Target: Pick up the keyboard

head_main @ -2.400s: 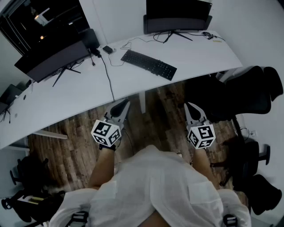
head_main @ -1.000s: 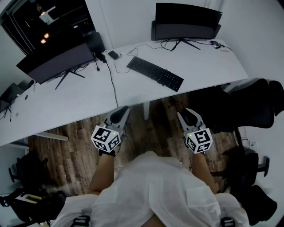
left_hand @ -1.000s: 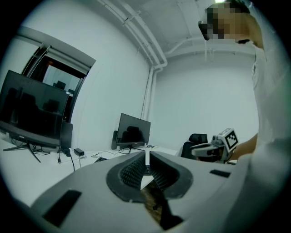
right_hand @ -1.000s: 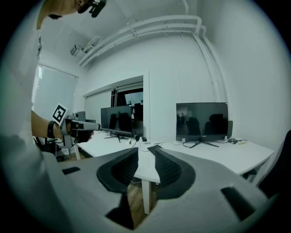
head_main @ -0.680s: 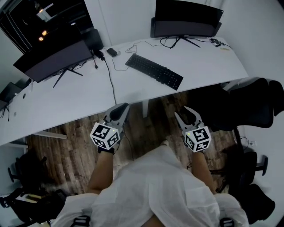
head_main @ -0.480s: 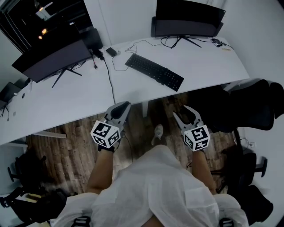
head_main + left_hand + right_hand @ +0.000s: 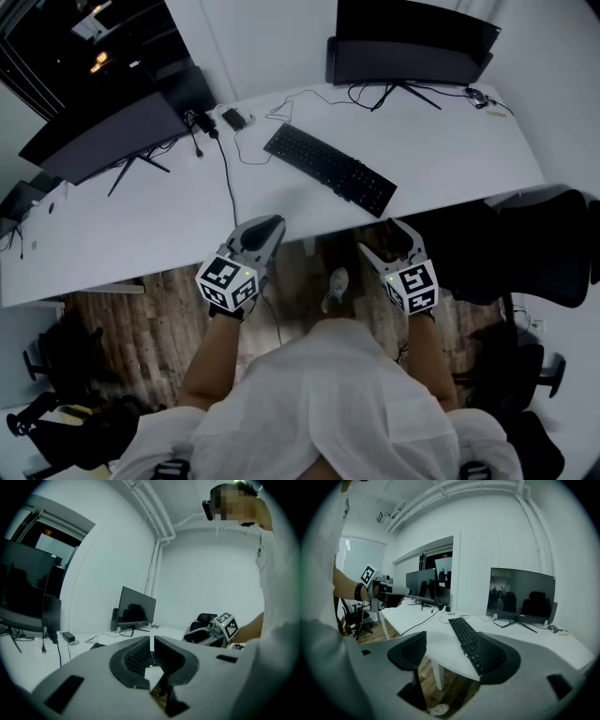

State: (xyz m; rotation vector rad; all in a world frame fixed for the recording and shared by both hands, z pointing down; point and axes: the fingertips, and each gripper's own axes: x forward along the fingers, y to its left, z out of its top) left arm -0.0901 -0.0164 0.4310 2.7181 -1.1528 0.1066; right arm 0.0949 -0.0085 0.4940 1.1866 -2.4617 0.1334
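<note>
White desk [image 7: 450, 141] now sits closer, with the keyboard [image 7: 330, 169] at twelve o'clock, untouched. The right gripper [image 7: 384, 239] is opening its empty jaws, probably readying a grasp. The left gripper [image 7: 266, 227] has its jaws together.

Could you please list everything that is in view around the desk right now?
keyboard: one, black, lying at a slant on the desk, near its front edge
desk: one long surface, white, across the upper half of the head view
monitors: two, dark, one at the back right of the desk, one at its left
cable: one, black, running across the desk to its front edge
adapter: one, small, black, behind the keyboard
chairs: at least two, black, on the floor at the right
floor: brown wood, under the desk
shirt: white, on the person
shoe: one, pale, on the floor
left gripper: shut, empty
right gripper: jaws opening, nothing gripped
</note>
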